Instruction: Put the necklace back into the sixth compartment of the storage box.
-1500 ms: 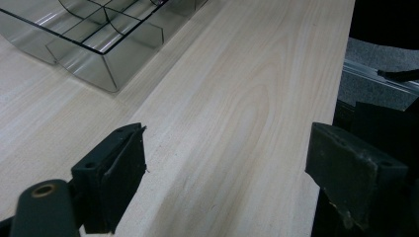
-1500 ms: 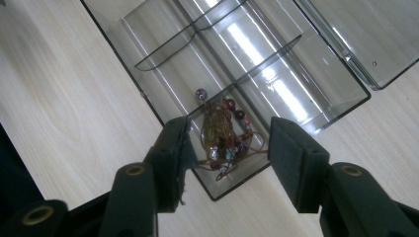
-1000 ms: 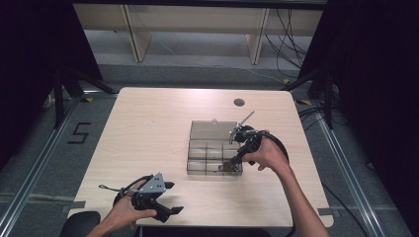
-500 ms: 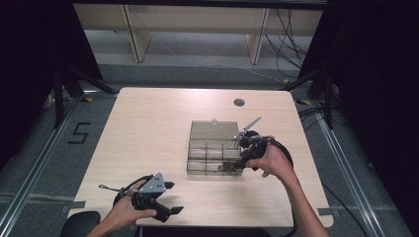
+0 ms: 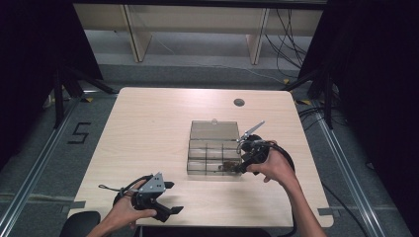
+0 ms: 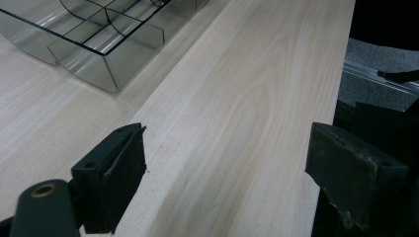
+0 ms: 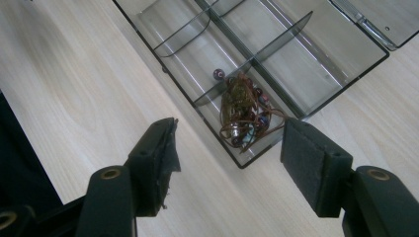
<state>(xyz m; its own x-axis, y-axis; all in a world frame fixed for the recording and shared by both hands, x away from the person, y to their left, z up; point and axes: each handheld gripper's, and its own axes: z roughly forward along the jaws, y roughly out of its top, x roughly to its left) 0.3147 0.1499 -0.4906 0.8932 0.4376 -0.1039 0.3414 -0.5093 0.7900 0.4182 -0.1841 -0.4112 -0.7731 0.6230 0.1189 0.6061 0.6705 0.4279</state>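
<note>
In the near right corner compartment of the clear divided organizer box (image 7: 257, 64) lies a tangle of beaded cord (image 7: 244, 111), brown strands looped around small dark and pale beads; one loose bead (image 7: 219, 74) sits just beyond the divider in the neighbouring compartment. I judge the tangle light, limp and apt to snag (the beads may slip off), so take it at the thick middle of the bundle, not by a stray loop. The right tool (image 7: 227, 148) hangs just over that corner, jaws spread wide and empty, the tangle between them. The left tool (image 5: 163, 202) rests released near the counter's (image 5: 148, 128) front edge, well apart from the box.
</note>
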